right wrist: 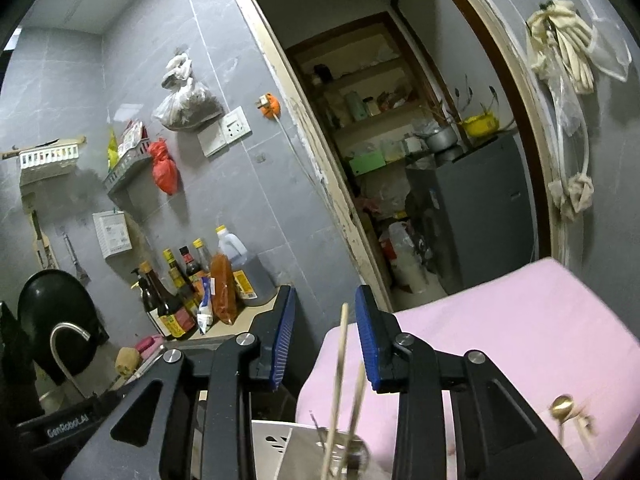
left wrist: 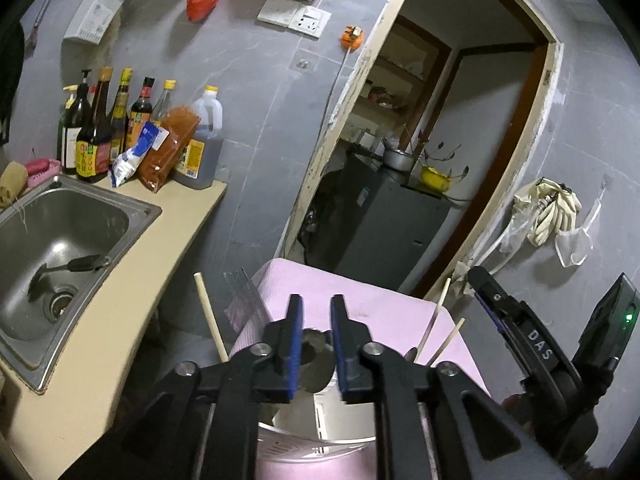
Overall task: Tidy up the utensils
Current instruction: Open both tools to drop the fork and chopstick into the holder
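Note:
My left gripper (left wrist: 316, 336) hangs over a white slotted utensil holder (left wrist: 320, 420) on a pink cloth-covered table (left wrist: 360, 296). Its blue pads stand a little apart, and a grey round metal piece (left wrist: 314, 364) with a dark hole shows low in the gap. Wooden chopsticks (left wrist: 210, 316) rise from the holder on the left, and two more chopsticks (left wrist: 438, 320) on the right. My right gripper (right wrist: 326, 340) is open. A chopstick (right wrist: 340, 360) stands in its gap, apart from both pads, over the holder (right wrist: 276, 440). A gold spoon (right wrist: 562, 404) lies blurred on the cloth.
A steel sink (left wrist: 60, 240) with a dark utensil in it sits left in a beige counter (left wrist: 132, 300). Sauce bottles (left wrist: 96, 136) and packets crowd its back corner. A doorway (left wrist: 400, 160) opens onto a grey cabinet. The black housing of the right-hand device (left wrist: 536, 344) is close on the right.

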Demonstrator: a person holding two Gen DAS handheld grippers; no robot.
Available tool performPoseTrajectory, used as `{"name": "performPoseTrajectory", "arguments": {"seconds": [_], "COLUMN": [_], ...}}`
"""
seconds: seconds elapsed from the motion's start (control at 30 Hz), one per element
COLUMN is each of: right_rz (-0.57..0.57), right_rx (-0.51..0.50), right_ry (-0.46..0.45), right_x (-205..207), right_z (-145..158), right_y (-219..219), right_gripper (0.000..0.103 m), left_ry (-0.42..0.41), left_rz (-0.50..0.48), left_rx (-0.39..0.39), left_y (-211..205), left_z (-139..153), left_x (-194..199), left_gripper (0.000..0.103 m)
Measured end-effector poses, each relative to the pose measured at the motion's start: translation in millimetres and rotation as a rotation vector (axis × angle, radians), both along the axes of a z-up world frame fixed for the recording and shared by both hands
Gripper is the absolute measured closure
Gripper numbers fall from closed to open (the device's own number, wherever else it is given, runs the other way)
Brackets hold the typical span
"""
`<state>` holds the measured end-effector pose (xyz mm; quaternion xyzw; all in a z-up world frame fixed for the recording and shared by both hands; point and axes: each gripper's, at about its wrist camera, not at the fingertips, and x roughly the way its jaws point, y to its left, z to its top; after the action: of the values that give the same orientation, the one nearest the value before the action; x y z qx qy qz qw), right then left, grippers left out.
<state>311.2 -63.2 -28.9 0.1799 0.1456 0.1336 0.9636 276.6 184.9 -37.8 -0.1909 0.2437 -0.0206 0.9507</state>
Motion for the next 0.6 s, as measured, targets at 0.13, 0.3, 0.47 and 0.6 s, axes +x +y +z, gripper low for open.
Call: {"name": "performPoseTrajectory", "arguments": {"seconds": [0.13,0.3,0.47,0.6], "right_rz": [-0.012,-0.003,-0.007,-0.021], "right_rx": [-0.028,-0.068,-0.113,-0.163], "right_ry": [-0.027,-0.036,-0.043,-0.051], "right_x": [-10.0,-17.6,-28.4,-36.9], "right_z": [13.7,25.5,32.1,35.7], "right_y": [-19.0,-40.0,-64.8,-86.5], "right_gripper": [0.058,0.046,0.024,0.012], "left_ry": [-0.031,-0.091,-0.124,-0.141], "left_rz": [0.008,0.015,0.011,0.009], "left_rx": [0.012,0.066,0.125,0.156], "left_y": [-7.5,-25.9,-50.8,-69.1], "left_z": [11.0,27.1,40.6,47.5], "left_x": [-5.5,-13.7,-19.2,-22.9], "left_gripper": [0.074,0.046,0.027,0.013]}}
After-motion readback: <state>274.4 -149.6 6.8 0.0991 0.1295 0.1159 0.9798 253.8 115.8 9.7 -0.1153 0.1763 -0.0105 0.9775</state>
